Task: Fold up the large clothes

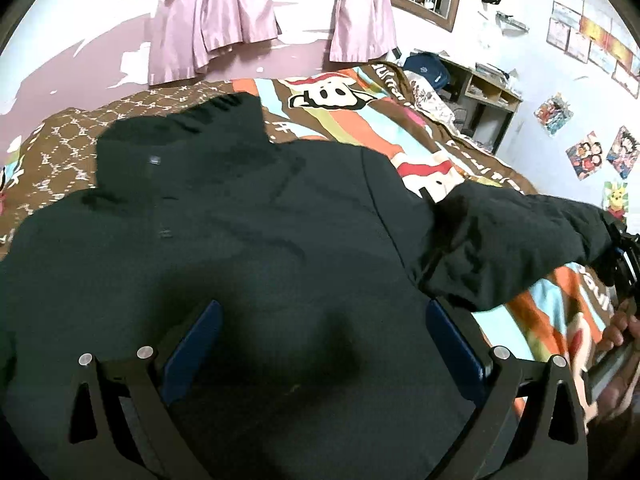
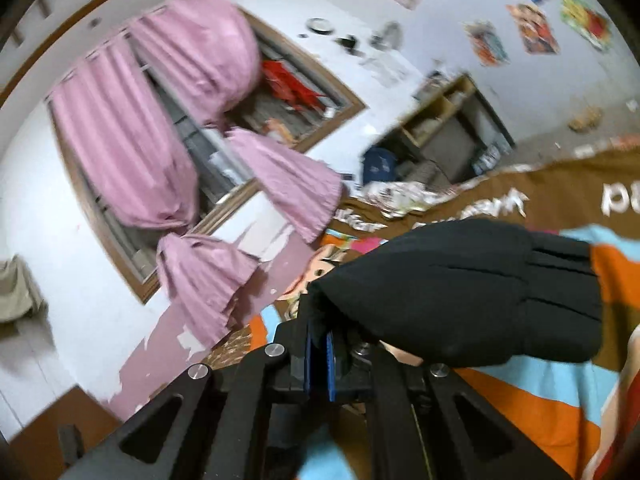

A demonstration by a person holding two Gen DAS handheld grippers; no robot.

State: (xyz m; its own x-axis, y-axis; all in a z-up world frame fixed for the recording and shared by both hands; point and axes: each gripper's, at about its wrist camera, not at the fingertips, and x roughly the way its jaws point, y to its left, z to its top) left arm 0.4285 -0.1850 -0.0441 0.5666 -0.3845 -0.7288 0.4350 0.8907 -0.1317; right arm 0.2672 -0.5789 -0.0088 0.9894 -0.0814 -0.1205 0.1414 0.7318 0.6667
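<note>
We held cuff [image 2: 460, 288] pinched in right gripper [image 2: 320, 354]; left gripper [image 1: 320, 344] wide above jacket [image 1: 240, 240] on bed [image 1: 540, 312]. Sleeve [image 1: 520, 240] at 3 o'clock: best carried across chest, kept taut.

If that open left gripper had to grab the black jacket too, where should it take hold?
Judging by its pose, probably the black jacket at its ribbed hem or a side edge, coming from above: the body lies flat on the bedspread, while the right gripper holds the sleeve.

No readable text on the blanket [image 1: 344, 120].
</note>
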